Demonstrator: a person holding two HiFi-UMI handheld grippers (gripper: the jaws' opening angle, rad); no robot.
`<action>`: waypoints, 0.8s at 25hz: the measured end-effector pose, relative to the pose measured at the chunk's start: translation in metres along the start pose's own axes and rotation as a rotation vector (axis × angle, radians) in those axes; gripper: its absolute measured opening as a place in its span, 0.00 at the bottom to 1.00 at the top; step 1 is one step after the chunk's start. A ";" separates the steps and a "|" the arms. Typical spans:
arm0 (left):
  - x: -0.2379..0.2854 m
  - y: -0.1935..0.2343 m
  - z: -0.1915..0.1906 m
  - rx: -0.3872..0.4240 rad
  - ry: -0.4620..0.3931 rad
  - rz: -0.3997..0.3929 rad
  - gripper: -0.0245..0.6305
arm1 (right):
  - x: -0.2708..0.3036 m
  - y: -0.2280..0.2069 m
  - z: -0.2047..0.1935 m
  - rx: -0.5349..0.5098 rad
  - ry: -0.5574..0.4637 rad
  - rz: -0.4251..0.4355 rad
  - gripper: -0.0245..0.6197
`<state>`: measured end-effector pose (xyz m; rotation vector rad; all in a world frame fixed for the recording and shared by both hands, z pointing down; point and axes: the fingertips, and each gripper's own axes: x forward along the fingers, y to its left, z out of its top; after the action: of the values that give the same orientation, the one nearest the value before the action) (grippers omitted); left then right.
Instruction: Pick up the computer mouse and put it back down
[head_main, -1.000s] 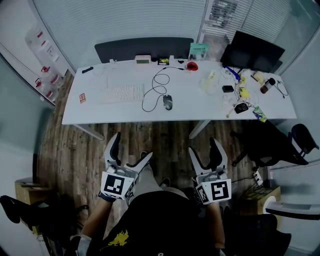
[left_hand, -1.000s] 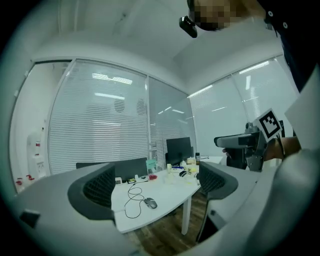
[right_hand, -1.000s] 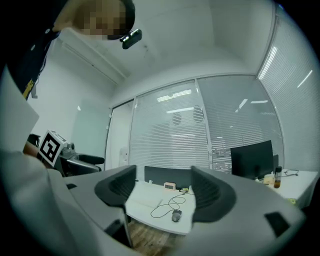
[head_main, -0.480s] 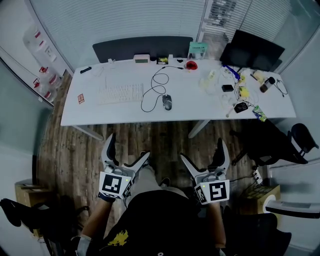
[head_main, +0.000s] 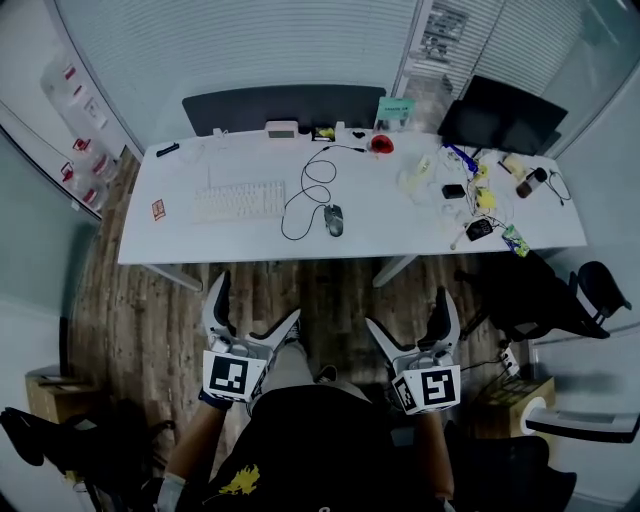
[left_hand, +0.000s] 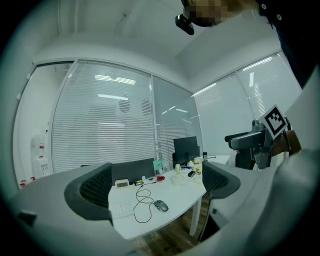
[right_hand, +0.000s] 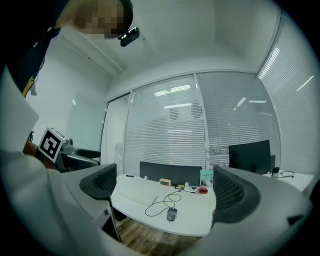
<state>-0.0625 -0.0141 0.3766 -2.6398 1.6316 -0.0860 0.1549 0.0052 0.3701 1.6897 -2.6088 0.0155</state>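
On the smooth white desk (head_main: 180, 238), a flat pale keyboard (head_main: 240, 200) lies left of a looped black cable (head_main: 303, 188) and the rounded grey mouse (head_main: 333, 219). Well short of the desk, my left gripper (head_main: 255, 300) and right gripper (head_main: 408, 312) point level, mesh-padded jaws spread wide, holding nothing.

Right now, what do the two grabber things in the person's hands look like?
Each one, the left gripper and the right gripper, has a white body and two curved jaws with dark, mesh-textured inner faces. A white cube with a black square marker sits at the back of each. The person wears a black top with a yellow print.
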 end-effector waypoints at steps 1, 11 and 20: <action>0.004 0.005 0.002 0.010 -0.008 0.005 0.87 | 0.008 0.001 0.001 -0.001 0.000 0.004 0.97; 0.051 0.075 0.000 0.017 -0.010 0.049 0.87 | 0.092 0.005 0.011 -0.008 0.005 0.012 0.97; 0.118 0.160 -0.015 -0.022 -0.026 0.086 0.87 | 0.192 -0.006 0.024 -0.027 -0.017 -0.032 0.97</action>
<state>-0.1540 -0.1911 0.3849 -2.5708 1.7452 -0.0307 0.0813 -0.1728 0.3528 1.7300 -2.5815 -0.0354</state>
